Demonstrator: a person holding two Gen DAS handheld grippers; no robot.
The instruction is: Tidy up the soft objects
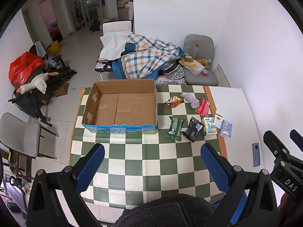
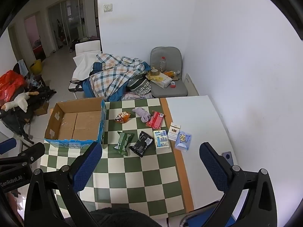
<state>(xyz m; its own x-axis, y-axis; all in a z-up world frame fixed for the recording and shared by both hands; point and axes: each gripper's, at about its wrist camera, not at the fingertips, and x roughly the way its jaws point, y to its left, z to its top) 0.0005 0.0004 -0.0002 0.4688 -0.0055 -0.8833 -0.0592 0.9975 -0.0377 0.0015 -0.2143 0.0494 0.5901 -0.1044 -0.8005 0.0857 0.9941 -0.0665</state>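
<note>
Left wrist view: left gripper (image 1: 152, 167) is spread wide, blue pads holding nothing, hovering above the checkered cloth (image 1: 132, 160) near the table's front edge. Ahead, the box (image 1: 121, 106) sits open on the cloth, cardboard bottom bare, nothing inside. To the right of the box lie the soft things: orange snack bag (image 1: 173, 101), purple sock (image 1: 190, 99), red packet (image 1: 203, 107) touching the sock, green pack (image 1: 175, 127), black pack (image 1: 193, 129), white tissue pack (image 1: 209, 125), blue tissue pack (image 1: 226, 129). A small white carton (image 1: 218, 120) is between the two tissue packs, further back. Phone (image 1: 256, 154) is on bare white table at right. Part of the right gripper shows at the right edge.

Right wrist view: right gripper (image 2: 151, 167) is also wide apart, empty, above the cloth's front right part. Box (image 2: 75, 123) is at left, empty. Green pack (image 2: 123, 143) and black pack (image 2: 141, 146) lie side by side just ahead, white tissue pack (image 2: 161, 141) and blue tissue pack (image 2: 183, 141) to their right. Sock (image 2: 141, 114), snack bag (image 2: 122, 117) and red packet (image 2: 155, 120) lie further back.
</note>
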